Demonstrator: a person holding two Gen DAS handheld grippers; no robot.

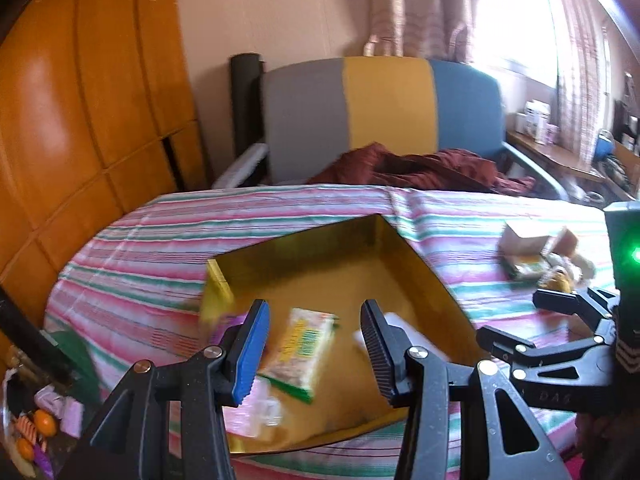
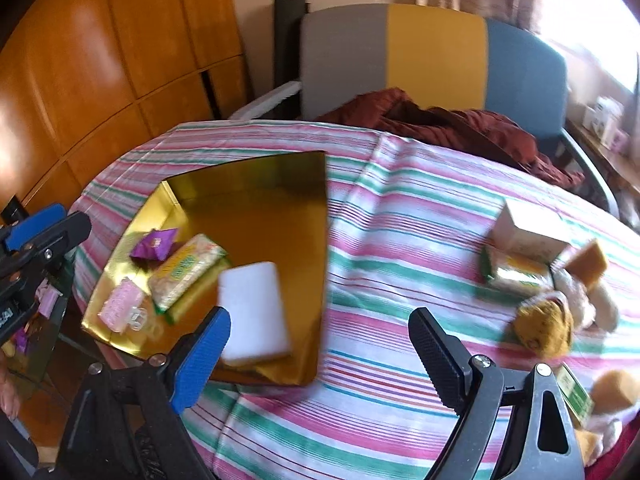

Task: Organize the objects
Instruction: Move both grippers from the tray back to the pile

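Snacks (image 2: pixel 185 276) lie in the gold tray (image 2: pixel 256 184) beyond both grippers' parted, empty fingers (image 2: pixel 200 364).

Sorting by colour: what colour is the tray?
Shiny gold tray, clearest in the right wrist view.

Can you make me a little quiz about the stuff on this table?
1. True or false: the white sponge lies inside the gold box.
2. Which is in the gold box? A) the purple packet B) a banana C) a spoon
3. Fill in: the right hand-held gripper holds ____ between its fingers.

Key: 1 true; 2 A; 3 nothing. Its fingers stand wide apart over the striped cloth. The left hand-held gripper is open too, above the green snack pack.
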